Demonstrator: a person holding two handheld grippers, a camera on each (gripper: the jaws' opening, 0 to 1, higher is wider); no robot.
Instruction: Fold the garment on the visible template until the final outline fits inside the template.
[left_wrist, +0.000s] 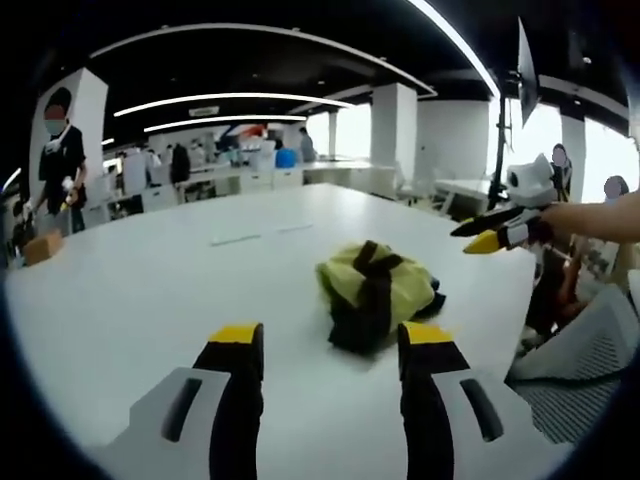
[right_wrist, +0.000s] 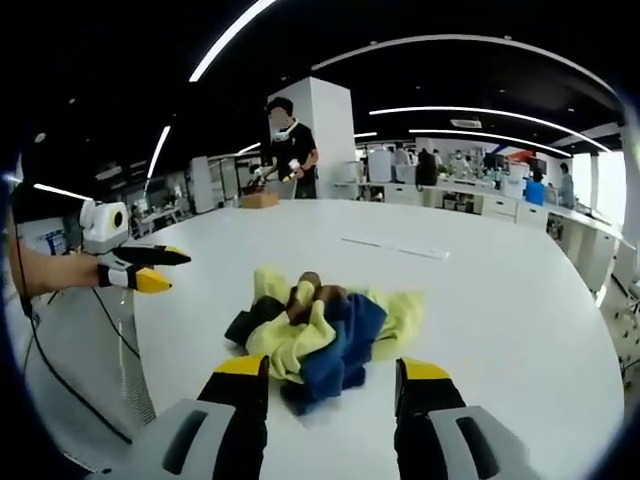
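A crumpled yellow, blue and black garment (right_wrist: 322, 335) lies in a heap on the white desk (right_wrist: 500, 300). The left claw (left_wrist: 331, 340) and the right claw (right_wrist: 330, 375) hover near it, jaws apart, holding nothing.

No legible text, labels, brands or numbers were visible in either view. The distant signage at the back of the office was too small and blurred to read.
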